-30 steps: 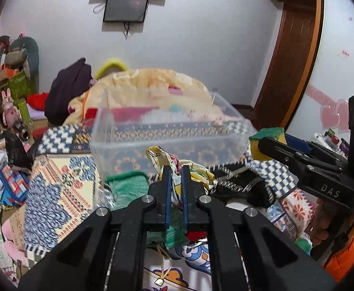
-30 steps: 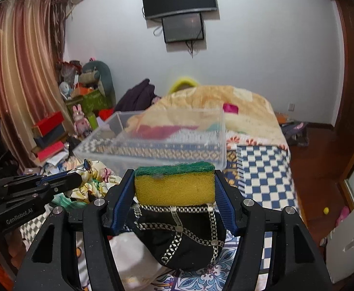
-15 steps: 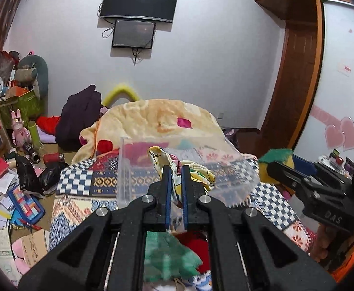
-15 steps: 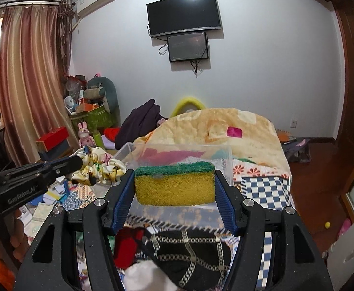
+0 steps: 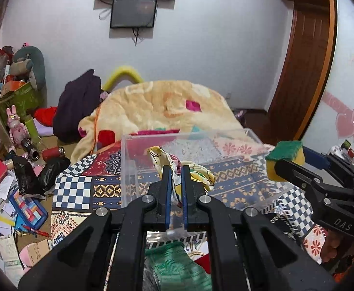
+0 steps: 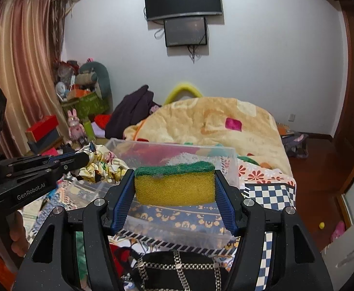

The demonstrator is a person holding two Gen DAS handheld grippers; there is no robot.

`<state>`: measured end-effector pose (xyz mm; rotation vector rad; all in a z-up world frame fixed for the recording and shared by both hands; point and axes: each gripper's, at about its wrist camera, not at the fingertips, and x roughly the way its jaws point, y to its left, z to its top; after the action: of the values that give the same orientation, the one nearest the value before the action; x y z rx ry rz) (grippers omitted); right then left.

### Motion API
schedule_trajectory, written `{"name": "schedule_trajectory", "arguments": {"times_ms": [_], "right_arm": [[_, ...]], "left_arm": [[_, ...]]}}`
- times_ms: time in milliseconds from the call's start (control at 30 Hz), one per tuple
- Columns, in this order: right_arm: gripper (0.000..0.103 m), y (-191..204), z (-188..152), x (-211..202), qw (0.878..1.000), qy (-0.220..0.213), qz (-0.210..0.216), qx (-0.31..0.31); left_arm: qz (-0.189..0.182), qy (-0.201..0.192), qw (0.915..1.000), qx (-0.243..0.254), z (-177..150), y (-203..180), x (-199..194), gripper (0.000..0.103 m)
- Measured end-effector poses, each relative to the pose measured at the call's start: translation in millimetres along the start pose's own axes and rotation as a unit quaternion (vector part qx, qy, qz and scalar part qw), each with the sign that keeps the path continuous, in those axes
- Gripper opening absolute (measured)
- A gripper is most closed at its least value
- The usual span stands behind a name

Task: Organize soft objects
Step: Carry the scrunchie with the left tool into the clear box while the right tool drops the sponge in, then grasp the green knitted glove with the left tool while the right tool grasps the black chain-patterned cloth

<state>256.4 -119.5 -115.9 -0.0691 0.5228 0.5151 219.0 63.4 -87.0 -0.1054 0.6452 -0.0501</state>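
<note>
Item 1, left claw (image 5: 176,189): pressed nearly together on a bunched floral cloth (image 5: 189,167), yellow and cream with pink. The cloth is pinched at a fold, with loose ends spilling above and to the right of the pads; it has no clear long axis in this crumpled state. It hangs over the near left part of the clear plastic bin (image 5: 225,135), a position that suits a drop into the bin.

Item 2, right claw (image 6: 174,200): closed on a sponge (image 6: 174,185), yellow body with a green scouring layer. The pads press on the two short ends, so the long axis runs crosswise between the fingers, roughly level, green face up. An end grip probably keeps so compressible an item from folding. In the left wrist view the sponge (image 5: 286,157) sits at the bin's right side, about at rim height; whether it is over the opening cannot be told.

Item 3, bin: open-topped, transparent, resting on a patterned bedspread (image 5: 80,189); its contents are hard to separate from the pattern showing through its walls.

Item 4, unsorted stock on the bed nearest the cameras: a green knit piece (image 5: 177,264) and a black item with chain trim (image 6: 179,271).

Status, as judged: both pieces carried, neither yet released.
</note>
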Motion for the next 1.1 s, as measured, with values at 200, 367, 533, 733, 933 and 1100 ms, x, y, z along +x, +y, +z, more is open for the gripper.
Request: {"name": "schedule_trajectory", "arguments": {"times_ms": [200,367,533,733,933,1100], "right_arm": [[0.061,-0.1,-3.4,28.2,0.998,0.051,-0.016,-0.02],[0.061,-1.4,-7.5,45.4,0.995,0.091,-0.017,-0.031],[0.061,-2.7,-9.5,47.7,0.994,0.101,-0.024,-0.036],[0.071,-1.6,-8.7,45.3,0.994,0.103,-0.024,-0.041],[0.083,-3.2,-6.1,30.3,0.996,0.082,-0.018,-0.028],[0.085,-7.9,-2.9,9.9,0.998,0.057,-0.014,-0.018]], "left_arm": [[-0.001,0.052,0.9985,0.013,-0.2,-0.9,32.1,0.007],[0.005,0.083,0.9961,0.029,-7.2,-3.8,49.2,0.007],[0.011,0.093,0.995,0.035,-11.7,-6.5,53.8,0.007],[0.009,0.085,0.9956,0.039,-13.0,-9.8,44.7,0.013],[0.012,0.06,0.9976,0.032,-13.1,-7.1,23.8,0.042],[0.034,0.019,0.9981,0.048,-13.8,-10.7,-5.5,0.065]]}}
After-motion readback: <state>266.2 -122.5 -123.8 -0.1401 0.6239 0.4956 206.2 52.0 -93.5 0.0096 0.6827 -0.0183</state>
